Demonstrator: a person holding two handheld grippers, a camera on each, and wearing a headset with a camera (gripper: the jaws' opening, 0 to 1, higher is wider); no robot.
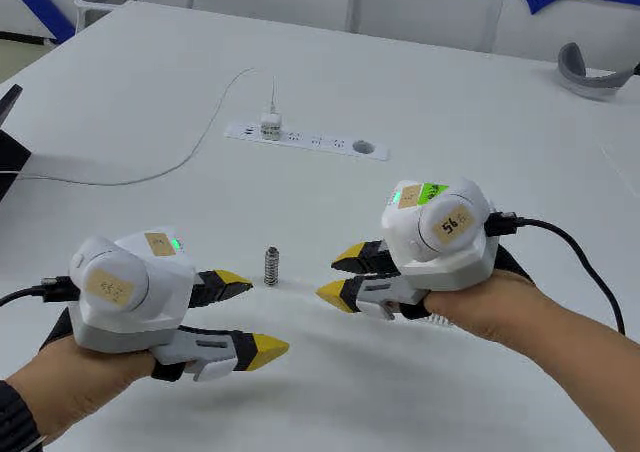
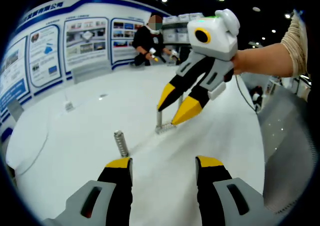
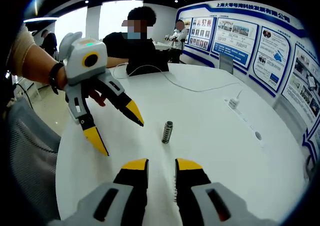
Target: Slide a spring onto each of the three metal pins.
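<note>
Grippers face each other across a white table: left gripper, jaws spread wide and empty, sits just beside the upright pin already wearing its spring, likely steadying the approach, while right gripper hovers opposite, jaws narrowed, any grip impossible to tell.

**Three cameras, one tabletop**

Head view: high and near, tilted down on the white table. Left gripper view: low over the tabletop, facing the right gripper. Right gripper view: low, facing the left gripper. All three share the upright spring.
</note>
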